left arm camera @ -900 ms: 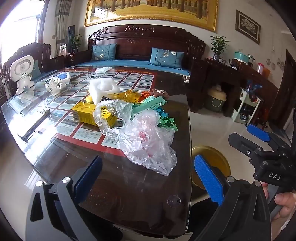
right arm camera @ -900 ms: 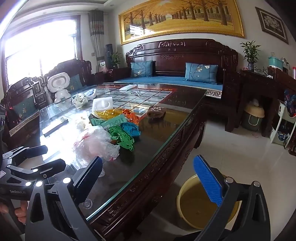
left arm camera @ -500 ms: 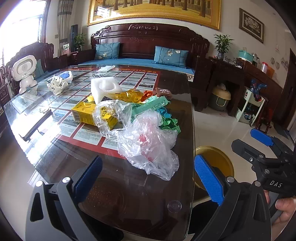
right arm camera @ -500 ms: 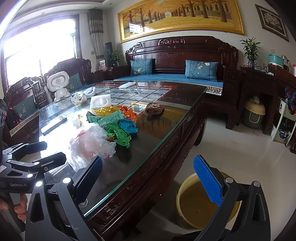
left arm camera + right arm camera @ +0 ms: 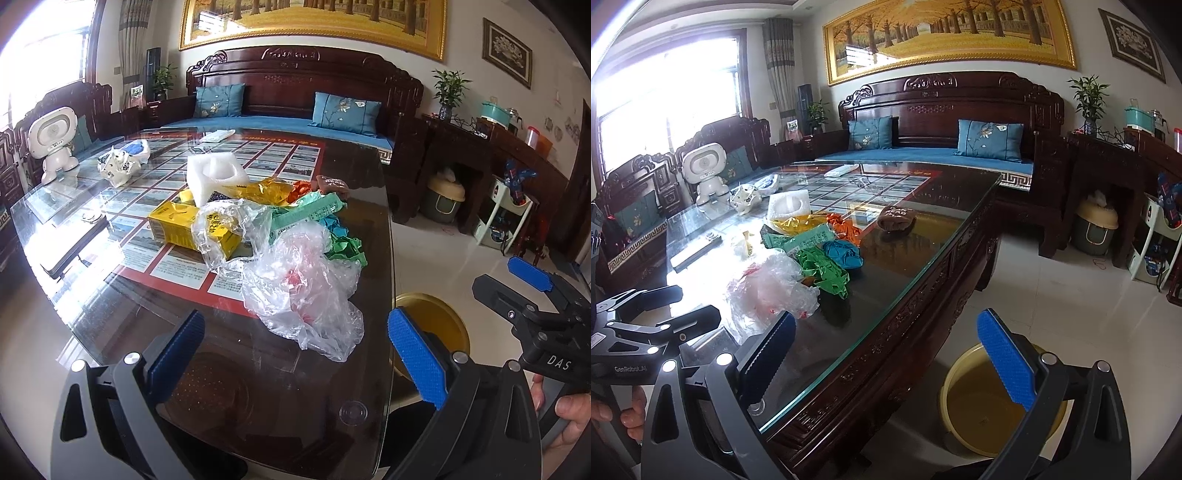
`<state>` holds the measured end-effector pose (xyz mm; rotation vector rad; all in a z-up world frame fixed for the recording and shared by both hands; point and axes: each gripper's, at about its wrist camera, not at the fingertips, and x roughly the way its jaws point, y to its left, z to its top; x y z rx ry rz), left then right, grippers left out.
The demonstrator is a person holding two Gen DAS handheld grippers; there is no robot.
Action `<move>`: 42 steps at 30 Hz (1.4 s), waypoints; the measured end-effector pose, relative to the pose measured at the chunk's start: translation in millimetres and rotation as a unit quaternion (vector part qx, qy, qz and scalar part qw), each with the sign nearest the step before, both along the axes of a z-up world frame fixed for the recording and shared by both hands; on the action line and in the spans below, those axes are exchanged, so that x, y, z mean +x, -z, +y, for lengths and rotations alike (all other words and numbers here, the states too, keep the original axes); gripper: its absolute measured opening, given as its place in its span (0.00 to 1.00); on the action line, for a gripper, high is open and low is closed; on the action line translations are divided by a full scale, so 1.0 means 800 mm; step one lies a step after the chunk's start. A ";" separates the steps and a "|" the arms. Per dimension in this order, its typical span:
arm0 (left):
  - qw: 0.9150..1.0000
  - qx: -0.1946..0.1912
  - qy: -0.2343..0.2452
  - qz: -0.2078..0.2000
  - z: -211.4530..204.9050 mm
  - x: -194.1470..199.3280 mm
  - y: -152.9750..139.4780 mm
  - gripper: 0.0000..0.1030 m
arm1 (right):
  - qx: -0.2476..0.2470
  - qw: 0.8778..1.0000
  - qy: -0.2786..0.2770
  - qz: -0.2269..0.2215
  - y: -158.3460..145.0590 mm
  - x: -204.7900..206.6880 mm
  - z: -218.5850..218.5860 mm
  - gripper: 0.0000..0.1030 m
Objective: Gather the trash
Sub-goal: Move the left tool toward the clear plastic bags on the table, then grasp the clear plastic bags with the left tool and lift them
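Left gripper (image 5: 295, 347): jaws wide apart, empty, above the glass table (image 5: 258, 387).
Right gripper (image 5: 886, 347): spread wide, empty, over the table edge.
Clear plastic bag (image 5: 299, 291): on the table, just beyond the left jaws, untouched.
Yellow basin (image 5: 982, 406): on the floor, beneath the right jaws.

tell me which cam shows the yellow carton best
Left wrist view: the yellow carton lies in clear sight, its near end wrapped in clear plastic. In the right wrist view only a washed-out scrap of yellow appears behind the crumpled plastic bag.
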<state>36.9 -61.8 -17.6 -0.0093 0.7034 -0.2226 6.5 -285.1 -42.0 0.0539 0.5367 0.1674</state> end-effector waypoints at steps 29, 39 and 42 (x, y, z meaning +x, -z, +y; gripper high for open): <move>1.000 0.000 -0.014 0.014 -0.005 0.026 0.009 0.96 | 0.002 1.000 -0.010 0.000 0.001 0.011 0.003 0.92; 0.999 -0.007 -0.033 0.025 -0.010 0.058 0.018 0.96 | 0.016 0.999 -0.007 0.029 0.012 0.024 -0.007 0.92; 0.999 -0.008 -0.039 0.031 -0.013 0.072 0.024 0.96 | 0.018 0.999 -0.009 0.036 0.015 0.027 -0.007 0.92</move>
